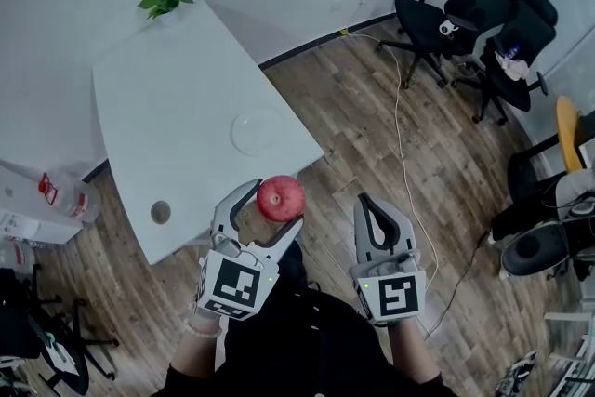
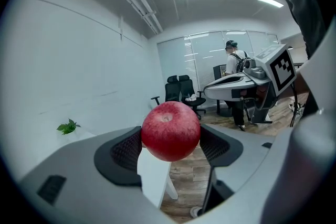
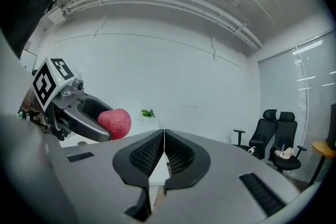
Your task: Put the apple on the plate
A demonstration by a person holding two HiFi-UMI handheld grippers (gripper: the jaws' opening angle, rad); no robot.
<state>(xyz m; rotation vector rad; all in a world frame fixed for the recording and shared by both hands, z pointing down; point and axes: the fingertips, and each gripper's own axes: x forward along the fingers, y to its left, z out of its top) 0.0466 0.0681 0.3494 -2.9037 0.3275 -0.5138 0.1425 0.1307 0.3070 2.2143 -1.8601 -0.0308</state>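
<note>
We found the carrying step in hand: the left gripper [image 1: 276,204] clamped the round red apple [image 1: 280,198] aloft by the near edge of the white rectangular table [image 1: 167,107]. The right gripper [image 3: 164,140] was pressed closed on nothing. Next, we judged, came a forward reach to the clear round glass plate [image 1: 256,131]. The room had a wooden plank floor [image 1: 372,107] and black office chairs [image 1: 483,14].
</note>
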